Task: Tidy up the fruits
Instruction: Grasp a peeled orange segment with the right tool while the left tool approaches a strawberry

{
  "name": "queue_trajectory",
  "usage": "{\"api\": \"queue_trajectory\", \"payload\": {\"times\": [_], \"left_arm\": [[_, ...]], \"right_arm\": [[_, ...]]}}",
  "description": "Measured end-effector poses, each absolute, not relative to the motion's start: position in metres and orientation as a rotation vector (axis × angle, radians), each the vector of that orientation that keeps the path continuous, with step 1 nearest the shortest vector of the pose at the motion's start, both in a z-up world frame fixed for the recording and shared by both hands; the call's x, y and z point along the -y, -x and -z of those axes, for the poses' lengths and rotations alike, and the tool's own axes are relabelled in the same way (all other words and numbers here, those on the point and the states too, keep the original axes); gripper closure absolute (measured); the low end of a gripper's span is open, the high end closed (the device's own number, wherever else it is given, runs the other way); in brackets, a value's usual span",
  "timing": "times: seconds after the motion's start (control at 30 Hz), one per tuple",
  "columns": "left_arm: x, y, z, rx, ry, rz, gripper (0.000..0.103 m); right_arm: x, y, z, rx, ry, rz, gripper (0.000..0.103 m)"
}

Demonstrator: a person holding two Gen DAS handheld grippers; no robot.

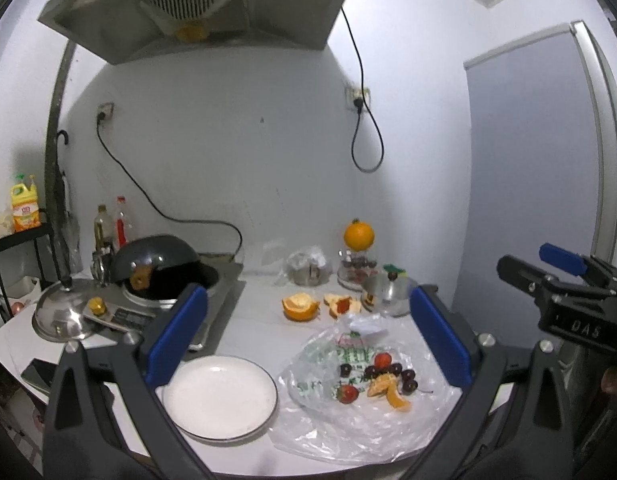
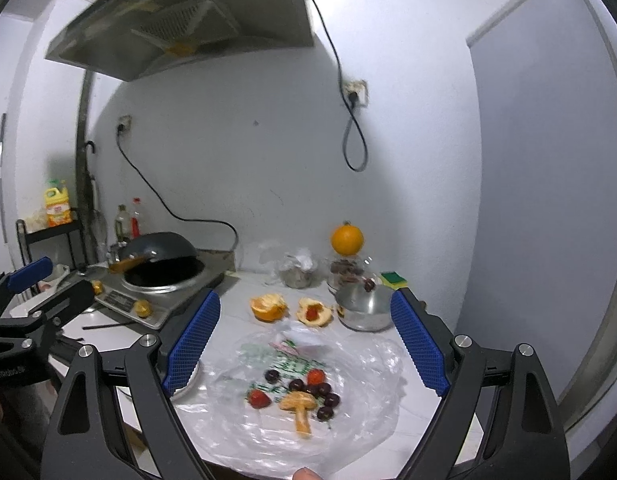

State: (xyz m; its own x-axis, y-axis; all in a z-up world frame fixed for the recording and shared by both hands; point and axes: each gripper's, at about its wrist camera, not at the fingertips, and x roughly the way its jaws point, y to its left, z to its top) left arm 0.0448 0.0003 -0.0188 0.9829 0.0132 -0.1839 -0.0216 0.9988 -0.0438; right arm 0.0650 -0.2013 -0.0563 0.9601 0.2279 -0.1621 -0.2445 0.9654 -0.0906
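Note:
A clear plastic bag (image 1: 348, 424) (image 2: 348, 432) lies flat on the white counter. On it sit two strawberries (image 1: 347, 393) (image 2: 259, 399), several dark cherries (image 1: 400, 372) (image 2: 322, 394) and orange segments (image 1: 388, 390) (image 2: 298, 408). An empty white plate (image 1: 218, 396) lies left of the bag; in the right wrist view the plate (image 2: 184, 388) shows only behind the left finger. My left gripper (image 1: 308, 340) hangs open above plate and bag, holding nothing. My right gripper (image 2: 306, 342) is open above the bag, empty. Each gripper shows at the edge of the other's view.
Orange peel pieces (image 1: 300, 306) (image 2: 268, 306) lie behind the bag, one holding a strawberry (image 2: 310, 314). A whole orange (image 1: 359, 235) rests on a jar. A steel pot (image 2: 364, 306), a wok on a stove (image 1: 160, 268), a lid (image 1: 64, 314) and a phone (image 1: 40, 374) stand around.

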Motion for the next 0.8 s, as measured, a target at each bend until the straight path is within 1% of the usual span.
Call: {"api": "queue_trajectory", "payload": {"times": [0.4,0.8], "left_arm": [[0.037,-0.123,0.072,-0.354,-0.021,0.003,0.001],[0.055,-0.165,0.147,-0.537,-0.06,0.025,0.001]], "right_arm": [[0.251,-0.136,0.094,-0.302,0.095,-0.203,0.013],[0.248,-0.179,0.151,-0.462,0.13,-0.284,0.014]]}}
